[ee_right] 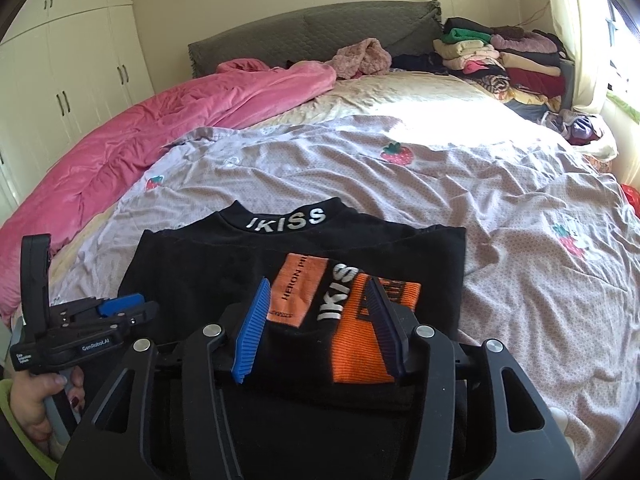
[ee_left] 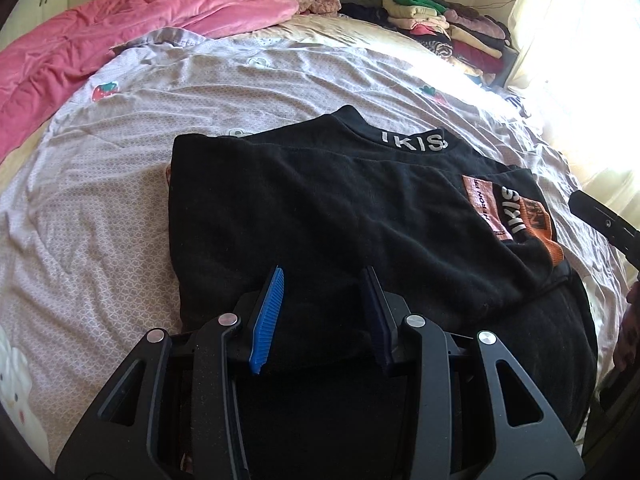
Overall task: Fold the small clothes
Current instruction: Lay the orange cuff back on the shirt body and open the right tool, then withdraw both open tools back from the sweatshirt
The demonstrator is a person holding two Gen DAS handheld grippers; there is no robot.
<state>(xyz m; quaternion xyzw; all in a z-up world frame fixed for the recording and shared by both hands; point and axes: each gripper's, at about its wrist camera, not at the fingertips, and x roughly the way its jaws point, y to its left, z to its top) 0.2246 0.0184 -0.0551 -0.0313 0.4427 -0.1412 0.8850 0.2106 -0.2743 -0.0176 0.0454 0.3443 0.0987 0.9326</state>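
On the bed, spread over a pale sheet [ee_right: 460,184] printed with strawberries, lies a black top [ee_left: 320,208] partly folded, its collar lettered in white and turned away from both cameras; an orange and pink patch [ee_right: 304,296] with white lettering sits on its front, toward the right side of the garment; the left gripper [ee_left: 324,292] hangs low over the near left part of the top, its blue pads [ee_left: 268,316] parted with black cloth showing in the gap, and whether the pads press on the cloth cannot be told from either view; in the right wrist view the same gripper appears at the left edge, held by a hand [ee_right: 40,400] with dark-painted nails; the right gripper [ee_right: 320,312] sits over the patch near the garment's front edge, its jaws apart and gripping nothing, the fabric lying flat beneath them; a pink quilt [ee_right: 140,136] is bunched along the far left of the bed; a stack of folded clothes [ee_right: 516,60] stands at the head of the bed by a curtained window [ee_left: 560,32]; white wardrobe doors [ee_right: 72,60] line the wall at left.
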